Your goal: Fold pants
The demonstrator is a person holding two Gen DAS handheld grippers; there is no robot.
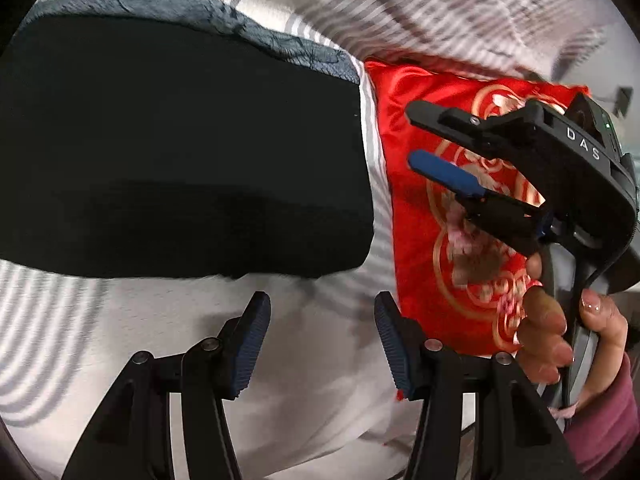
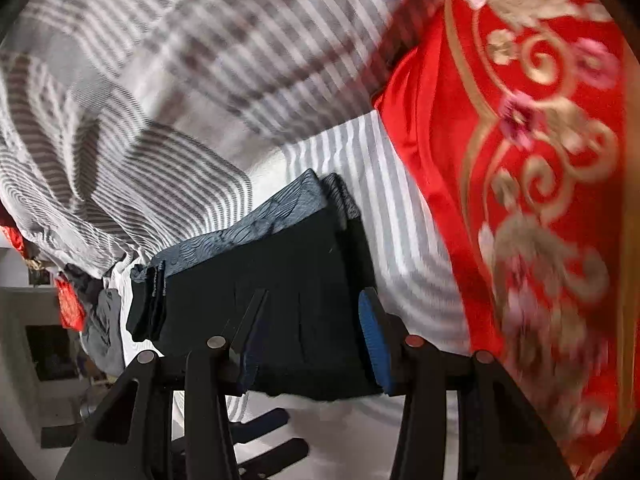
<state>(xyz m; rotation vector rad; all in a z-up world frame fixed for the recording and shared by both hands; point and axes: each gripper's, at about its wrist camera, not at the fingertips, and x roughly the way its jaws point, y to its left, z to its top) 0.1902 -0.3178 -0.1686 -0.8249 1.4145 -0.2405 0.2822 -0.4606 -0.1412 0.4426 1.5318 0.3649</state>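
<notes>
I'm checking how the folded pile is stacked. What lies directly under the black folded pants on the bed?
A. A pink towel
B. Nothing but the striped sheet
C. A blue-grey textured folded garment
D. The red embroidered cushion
C: a blue-grey textured garment shows from under the far edge of the black pants, with the red cushion off to the side.

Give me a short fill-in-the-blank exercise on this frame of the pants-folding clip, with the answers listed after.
1. The folded black pants lie on top of a folded ____-grey garment.
2. The cushion beside the pants is bright ____ with gold embroidery.
3. The bedding under everything is patterned with grey and white ____.
4. The left gripper has ____ between its blue pads.

Missing words: blue; red; stripes; nothing
</notes>
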